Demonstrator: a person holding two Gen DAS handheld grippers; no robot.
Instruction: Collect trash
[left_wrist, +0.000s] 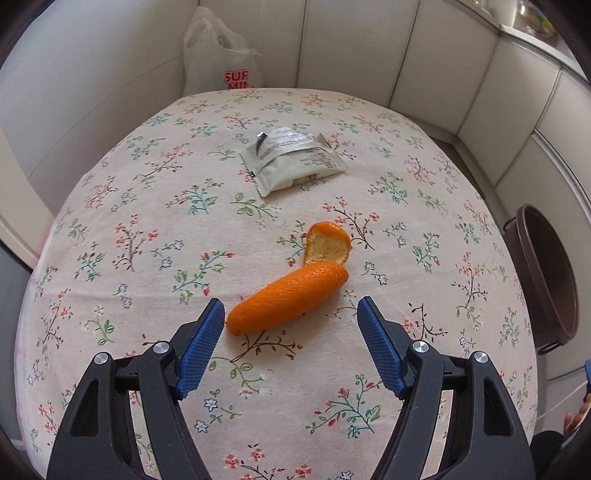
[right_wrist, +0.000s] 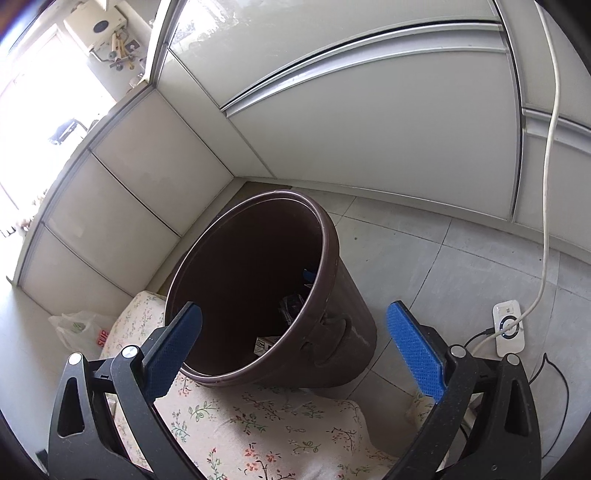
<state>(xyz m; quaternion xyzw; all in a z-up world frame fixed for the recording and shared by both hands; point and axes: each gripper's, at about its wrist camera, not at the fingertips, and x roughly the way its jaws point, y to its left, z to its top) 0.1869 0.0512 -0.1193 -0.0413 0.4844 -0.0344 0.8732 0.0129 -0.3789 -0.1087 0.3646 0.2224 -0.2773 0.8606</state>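
Floral tablecloth (left_wrist: 147, 206) holds orange peel (left_wrist: 286, 302), lying diagonally, between spread left tool (left_wrist: 290, 314); right tool (right_wrist: 294, 321) gapes.

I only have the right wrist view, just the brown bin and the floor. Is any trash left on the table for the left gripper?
Observer: Yes. An orange peel lies on the floral tablecloth, just ahead of the left gripper.
Operator: Is the left gripper holding it?
Observer: No. Its jaws stand open and empty, with the near end of the peel close to the left fingertip.
Operator: Anything else out there?
Observer: A silver-white snack wrapper lies farther back, apart from the peel.
Operator: Where's the bin from that side?
Observer: The brown bin shows past the table's right edge, beyond the cloth.
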